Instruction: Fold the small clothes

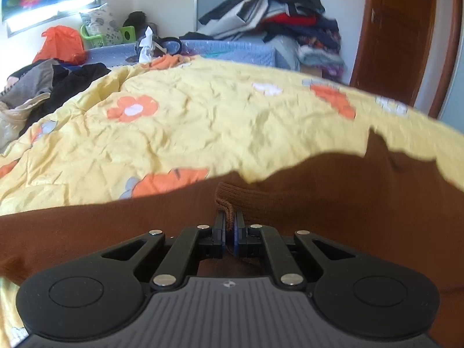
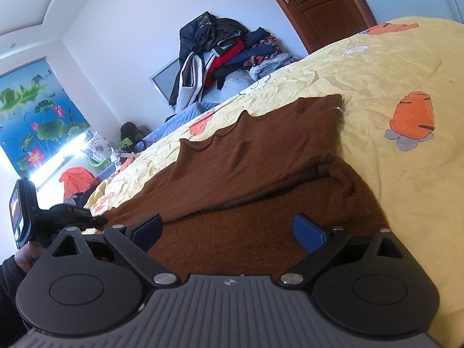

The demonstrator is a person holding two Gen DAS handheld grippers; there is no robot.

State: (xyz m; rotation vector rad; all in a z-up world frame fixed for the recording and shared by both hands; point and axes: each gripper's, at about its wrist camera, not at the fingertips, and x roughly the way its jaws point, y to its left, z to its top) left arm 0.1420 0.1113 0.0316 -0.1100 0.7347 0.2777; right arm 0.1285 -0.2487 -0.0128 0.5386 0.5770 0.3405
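A brown knit sweater (image 2: 261,156) lies spread on the yellow flowered bedspread (image 2: 377,66). My left gripper (image 1: 229,220) is shut on a fold of the brown sweater (image 1: 319,203), pinching a ribbed edge between its blue pads. My right gripper (image 2: 229,229) is open, its blue pads (image 2: 307,232) spread wide just over the near part of the sweater, holding nothing. The left gripper and the hand holding it show at the left of the right wrist view (image 2: 95,220).
The bedspread (image 1: 203,127) covers the bed. Dark and tan clothes (image 1: 43,87) lie at its far left. A tall pile of clothes (image 1: 284,14) stands behind the bed, beside a wooden door (image 1: 400,29). An orange bag (image 1: 61,43) sits near the window.
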